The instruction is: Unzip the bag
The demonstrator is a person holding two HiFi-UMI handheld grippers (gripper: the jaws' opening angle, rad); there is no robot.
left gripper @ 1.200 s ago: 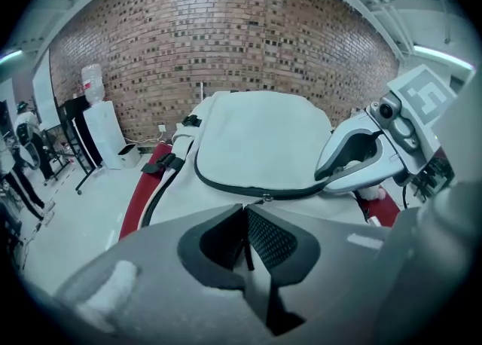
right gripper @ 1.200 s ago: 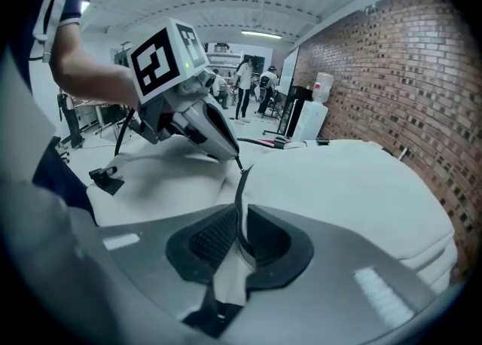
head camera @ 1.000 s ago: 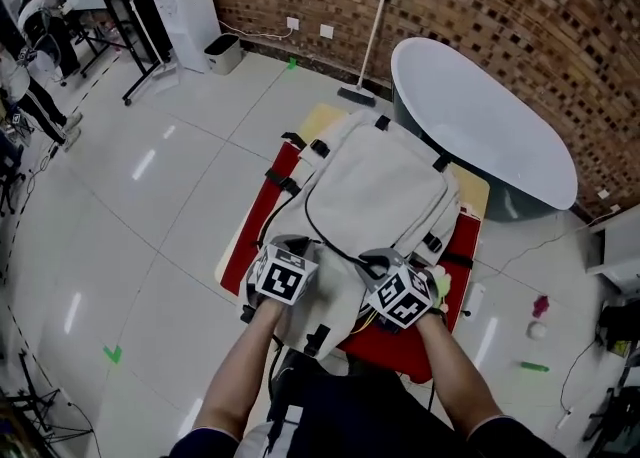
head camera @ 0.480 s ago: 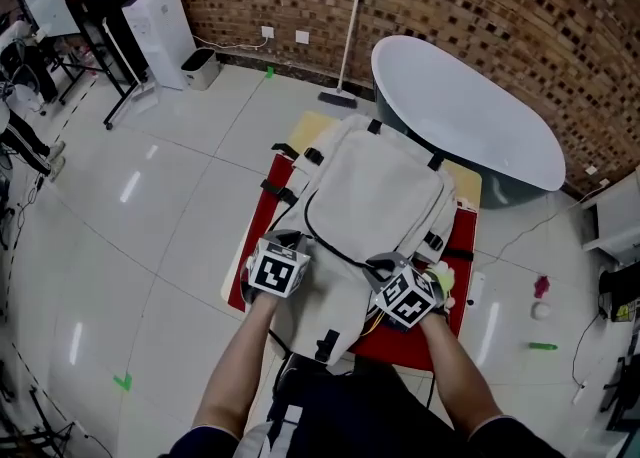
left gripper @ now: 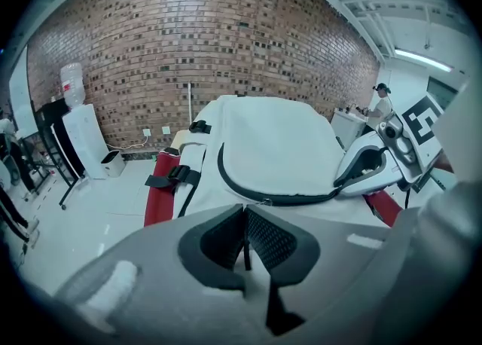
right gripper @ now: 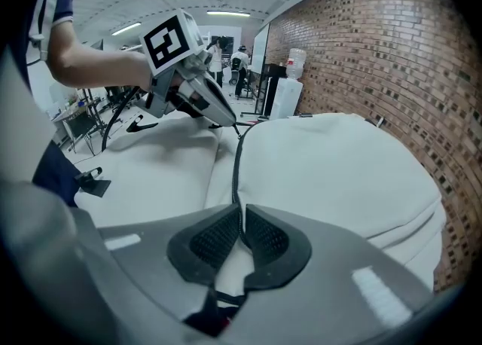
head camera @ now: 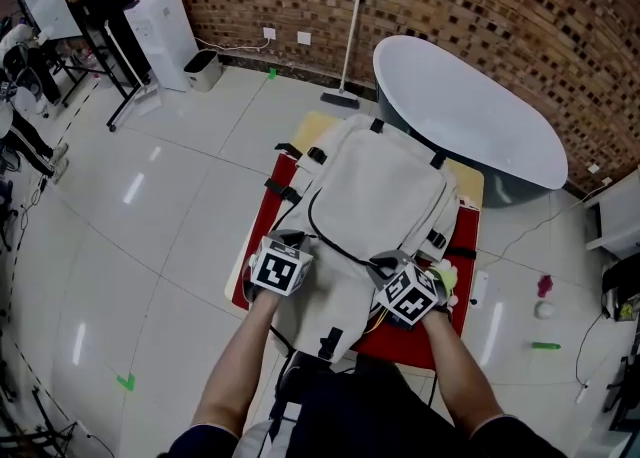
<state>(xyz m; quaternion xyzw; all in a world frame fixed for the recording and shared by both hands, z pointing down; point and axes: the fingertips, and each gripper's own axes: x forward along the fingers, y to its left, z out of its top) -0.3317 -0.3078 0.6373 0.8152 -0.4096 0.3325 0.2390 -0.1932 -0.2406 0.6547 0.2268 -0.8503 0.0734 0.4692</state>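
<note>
A white backpack [head camera: 375,196] lies flat on a red mat [head camera: 258,251]. Its black zipper [head camera: 325,238] curves round the front panel. My left gripper [head camera: 296,239] sits at the near-left bend of the zipper. In the left gripper view this gripper [left gripper: 245,224] is shut on a thin dark strip that looks like the zipper pull, just behind the zipper [left gripper: 279,199]. My right gripper [head camera: 384,265] is at the near-right end. In the right gripper view it [right gripper: 241,219] is shut on the zipper line [right gripper: 236,163], which runs in between the pads.
The mat lies on a small tan table [head camera: 312,126]. A large white oval tub [head camera: 470,116] stands behind it by the brick wall, with a broom [head camera: 348,41] leaning there. A water dispenser [head camera: 170,21] stands far left. Small items [head camera: 543,311] lie on the floor at right.
Both grippers keep their places on the zipper. Only the head view has shifted a little, and the zipper looks the same.
</note>
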